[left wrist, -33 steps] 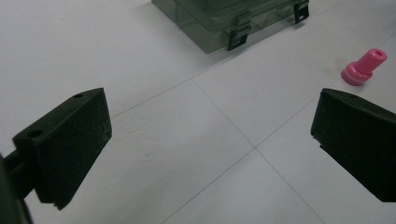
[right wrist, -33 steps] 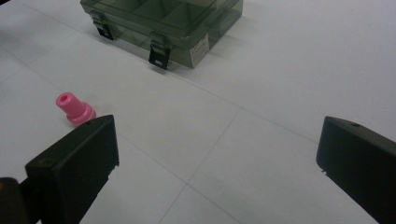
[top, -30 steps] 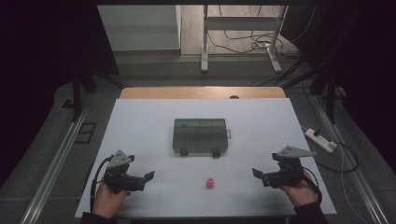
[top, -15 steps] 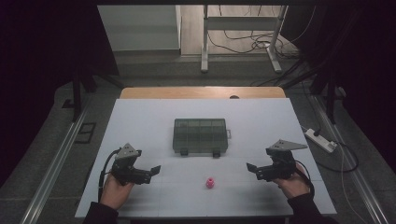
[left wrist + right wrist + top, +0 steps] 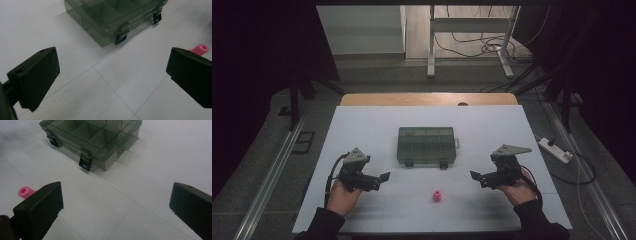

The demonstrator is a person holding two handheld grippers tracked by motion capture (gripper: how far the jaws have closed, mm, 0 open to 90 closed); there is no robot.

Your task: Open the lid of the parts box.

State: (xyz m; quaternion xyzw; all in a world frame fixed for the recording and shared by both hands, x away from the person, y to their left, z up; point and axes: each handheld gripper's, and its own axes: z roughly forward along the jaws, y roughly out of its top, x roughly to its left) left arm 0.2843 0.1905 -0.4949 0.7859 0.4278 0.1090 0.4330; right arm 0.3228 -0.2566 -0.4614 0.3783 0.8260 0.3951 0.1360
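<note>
A smoky transparent compartment box (image 5: 426, 145) lies shut in the middle of the white table (image 5: 362, 125), its two black latches facing me. A small pink tube-like piece (image 5: 437, 196) rests on the table in front of the box. My left gripper (image 5: 382, 178) hovers open at the front left, jaws pointing right toward the box (image 5: 112, 17), with the pink piece (image 5: 200, 49) peeking past its right jaw. My right gripper (image 5: 476, 177) is open at the front right, facing the box (image 5: 92, 137); the pink piece (image 5: 25, 192) shows beside its left jaw. Neither gripper holds anything.
A white power strip (image 5: 555, 150) lies on the floor off the table's right side. A wooden strip (image 5: 427, 99) borders the table's far edge, with a desk frame and cables on the floor beyond.
Both grippers have moved forward and inward, closer to the box and the pink piece. The box and the pink piece have stayed put.
</note>
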